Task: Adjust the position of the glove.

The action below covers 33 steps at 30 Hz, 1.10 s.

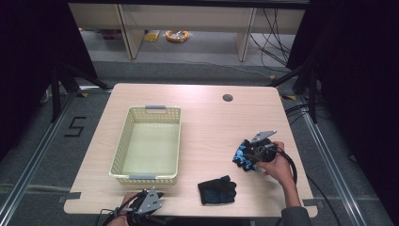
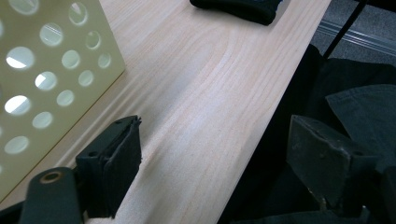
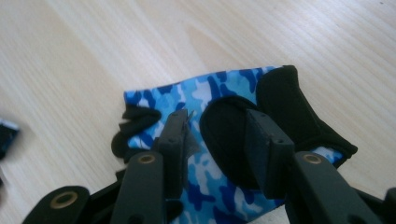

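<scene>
A blue camouflage glove with black padding lies on the table's right side. My right gripper comes down on it from above, and its jaws pinch the black padded part between them. A black glove lies flat near the front edge, also seen far ahead in the left gripper view. My left gripper sits at the table's front left edge, jaws wide apart with nothing between them, one jaw over the wood and one past the edge.
A cream perforated basket stands empty on the left half of the table, its near wall close beside my left gripper. A round cable hole sits at the back. Bare wood lies between the basket and the gloves.
</scene>
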Tool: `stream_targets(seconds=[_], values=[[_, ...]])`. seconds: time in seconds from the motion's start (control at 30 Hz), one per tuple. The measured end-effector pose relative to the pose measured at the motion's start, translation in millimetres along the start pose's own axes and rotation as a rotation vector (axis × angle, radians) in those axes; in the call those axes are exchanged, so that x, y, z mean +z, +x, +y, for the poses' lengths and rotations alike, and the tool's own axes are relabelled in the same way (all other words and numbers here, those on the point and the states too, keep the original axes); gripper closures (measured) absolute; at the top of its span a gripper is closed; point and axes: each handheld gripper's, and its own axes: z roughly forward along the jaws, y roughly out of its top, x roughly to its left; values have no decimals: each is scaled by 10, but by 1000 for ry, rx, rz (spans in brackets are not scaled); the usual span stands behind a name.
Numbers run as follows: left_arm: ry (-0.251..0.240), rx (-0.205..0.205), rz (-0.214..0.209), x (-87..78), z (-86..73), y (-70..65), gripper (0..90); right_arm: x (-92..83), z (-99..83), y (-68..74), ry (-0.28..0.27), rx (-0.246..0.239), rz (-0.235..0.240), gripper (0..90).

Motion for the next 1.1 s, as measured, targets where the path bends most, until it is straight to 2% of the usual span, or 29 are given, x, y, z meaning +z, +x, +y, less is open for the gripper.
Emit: stream_targets(seconds=[0.07,0.1,0.13,0.17,0.2,0.23,0.27,0.3,0.37,0.4,0.47,0.5,0.53,0.57,0.6,0.7,0.73,0.77,0.83,0.87,0.9,0.93,1.07,1.1], values=[[1,1,0,-2,0,0,175,-17,5,-3,10,18,1,615],[1,5,10,-10,2,0,175,4,-3,10,-30,61,-6,616],[3,9,11,-10,2,3,175,-28,7,14,-8,92,-4,630],[4,9,13,-10,3,4,175,-31,11,35,-21,134,-1,648],[2,6,2,-6,2,2,176,-37,21,69,-26,171,-12,740],[2,6,2,-6,2,2,176,-37,21,69,-26,171,-12,740],[1,5,-1,-7,4,-3,176,-58,35,93,-44,197,-42,833],[1,5,-1,-7,4,-3,176,-58,35,93,-44,197,-42,833],[1,7,-2,-9,3,-3,176,-117,51,103,-75,244,-55,900],[0,7,2,-12,3,-4,176,-94,47,143,-132,229,-49,900],[0,7,-2,-9,4,-3,176,-92,53,177,-129,215,-44,900],[0,8,-1,-6,3,-6,176,-81,74,242,-117,234,-26,900],[-3,5,-2,-5,4,-13,177,-58,110,301,-114,230,-12,900],[-1,18,12,-11,5,-15,176,-17,140,321,-120,194,-7,900],[0,19,11,-10,6,-15,176,32,179,365,-141,199,-4,900],[-10,9,4,-9,6,-17,177,150,270,437,-100,167,-6,900],[-3,6,-2,-7,1,-5,176,196,288,478,-84,199,-5,900],[1,5,-4,-8,1,-2,176,264,292,482,-74,196,0,900],[-2,8,8,-18,3,-3,176,293,291,493,-34,214,3,900],[3,11,12,-20,4,-3,176,331,275,499,-47,224,1,900],[0,13,11,-16,4,-4,176,312,248,481,-20,198,-5,900],[-5,7,2,-19,5,-15,176,291,240,480,-15,194,-9,900],[-2,7,-2,-11,6,-11,176,228,183,487,-11,194,-5,900],[-3,12,4,-14,6,-7,176,201,159,493,-6,212,-1,900]])
